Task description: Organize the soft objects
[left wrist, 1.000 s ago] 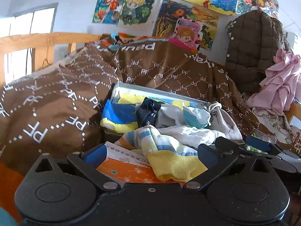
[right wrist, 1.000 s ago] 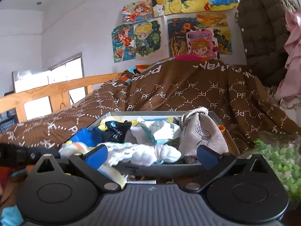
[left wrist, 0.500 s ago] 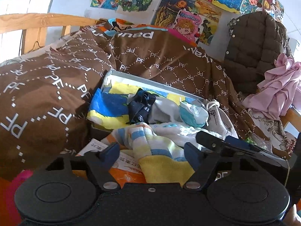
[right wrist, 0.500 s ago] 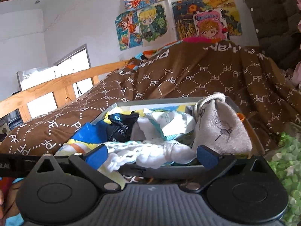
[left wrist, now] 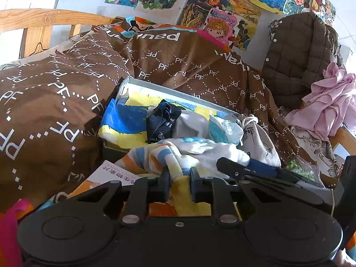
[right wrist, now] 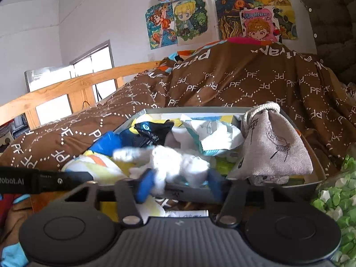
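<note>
The left gripper is clamped on the striped cloth. The right gripper pinches the white cloth, with the grey tray just ahead.

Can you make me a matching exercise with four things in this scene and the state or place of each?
Things:
1. striped towel
2. white cloth
3. grey pouch
4. pink garment

States:
A. in the right side of the tray
B. pinched by the left gripper
C. outside the tray
D. between the right gripper fingers

Pairs: 1-B, 2-D, 3-A, 4-C
</note>
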`<state>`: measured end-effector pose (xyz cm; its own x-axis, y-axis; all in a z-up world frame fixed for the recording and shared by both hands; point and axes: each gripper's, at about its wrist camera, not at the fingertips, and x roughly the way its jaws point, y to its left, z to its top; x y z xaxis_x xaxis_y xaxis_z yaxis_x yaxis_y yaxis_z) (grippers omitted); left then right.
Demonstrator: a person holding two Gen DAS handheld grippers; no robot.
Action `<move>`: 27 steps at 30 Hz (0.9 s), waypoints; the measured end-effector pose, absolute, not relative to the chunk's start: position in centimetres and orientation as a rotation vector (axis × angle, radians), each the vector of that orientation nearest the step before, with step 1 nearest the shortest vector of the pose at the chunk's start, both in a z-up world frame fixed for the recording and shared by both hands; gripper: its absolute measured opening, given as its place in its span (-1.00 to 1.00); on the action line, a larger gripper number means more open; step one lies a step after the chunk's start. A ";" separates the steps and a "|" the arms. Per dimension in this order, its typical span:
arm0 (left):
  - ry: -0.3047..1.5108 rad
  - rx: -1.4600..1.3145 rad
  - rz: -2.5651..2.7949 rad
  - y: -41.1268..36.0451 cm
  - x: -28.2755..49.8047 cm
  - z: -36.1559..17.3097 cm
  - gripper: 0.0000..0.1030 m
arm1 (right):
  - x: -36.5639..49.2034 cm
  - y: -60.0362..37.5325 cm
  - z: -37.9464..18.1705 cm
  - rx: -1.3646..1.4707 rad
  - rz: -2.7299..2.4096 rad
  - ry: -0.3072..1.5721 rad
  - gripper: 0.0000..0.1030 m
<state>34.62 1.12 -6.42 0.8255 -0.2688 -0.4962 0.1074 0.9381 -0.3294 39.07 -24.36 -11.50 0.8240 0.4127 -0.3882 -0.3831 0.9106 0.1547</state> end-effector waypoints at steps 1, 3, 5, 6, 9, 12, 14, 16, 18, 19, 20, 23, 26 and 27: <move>0.566 -0.295 -0.205 1.1 34.6 -6.4 -0.66 | 39.1 -24.4 -11.5 0.071 0.428 0.429 -0.26; 0.563 -0.294 -0.207 1.1 34.6 -6.4 -0.67 | 39.0 -24.3 -11.5 0.071 0.437 0.426 -0.49; 0.561 -0.298 -0.206 1.0 34.6 -6.4 -0.67 | 38.9 -24.1 -11.5 0.069 0.451 0.425 -0.79; 0.560 -0.299 -0.205 1.1 34.5 -6.4 -0.67 | 38.8 -23.9 -11.5 0.061 0.454 0.420 -0.80; 0.552 -0.303 -0.200 1.2 34.4 -6.3 -0.70 | 38.4 -23.7 -11.4 0.047 0.468 0.400 -0.86; 0.528 -0.303 -0.192 1.4 34.1 -6.0 -0.75 | 38.1 -23.4 -11.2 0.038 0.481 0.386 -0.87; 0.513 -0.296 -0.186 1.5 33.8 -5.7 -0.78 | 37.9 -23.4 -11.0 0.040 0.488 0.372 -0.88; 0.494 -0.285 -0.177 1.5 33.6 -5.2 -0.80 | 37.6 -23.3 -10.7 0.043 0.496 0.351 -0.88; 0.471 -0.273 -0.168 1.6 33.3 -4.6 -0.81 | 37.3 -23.4 -10.2 0.051 0.507 0.323 -0.88; 0.458 -0.268 -0.164 1.6 33.2 -4.3 -0.81 | 37.1 -23.5 -9.8 0.053 0.514 0.309 -0.89; 0.447 -0.263 -0.160 1.6 33.1 -3.9 -0.82 | 36.9 -23.5 -9.5 0.053 0.522 0.290 -0.89; 0.407 -0.249 -0.154 1.8 33.0 -2.5 -0.82 | 36.5 -23.6 -8.5 0.057 0.533 0.249 -0.89; 0.359 -0.232 -0.151 1.8 33.3 -0.8 -0.82 | 36.7 -23.6 -7.3 0.064 0.535 0.207 -0.89; 0.344 -0.231 -0.149 1.9 33.6 -0.2 -0.82 | 36.9 -23.7 -6.9 0.071 0.534 0.190 -0.89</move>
<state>33.56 1.87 -0.24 0.9310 -0.1829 -0.3158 0.1048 0.9629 -0.2486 36.92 -23.71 -6.89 0.8439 0.5116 -0.1617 -0.4985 0.8591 0.1161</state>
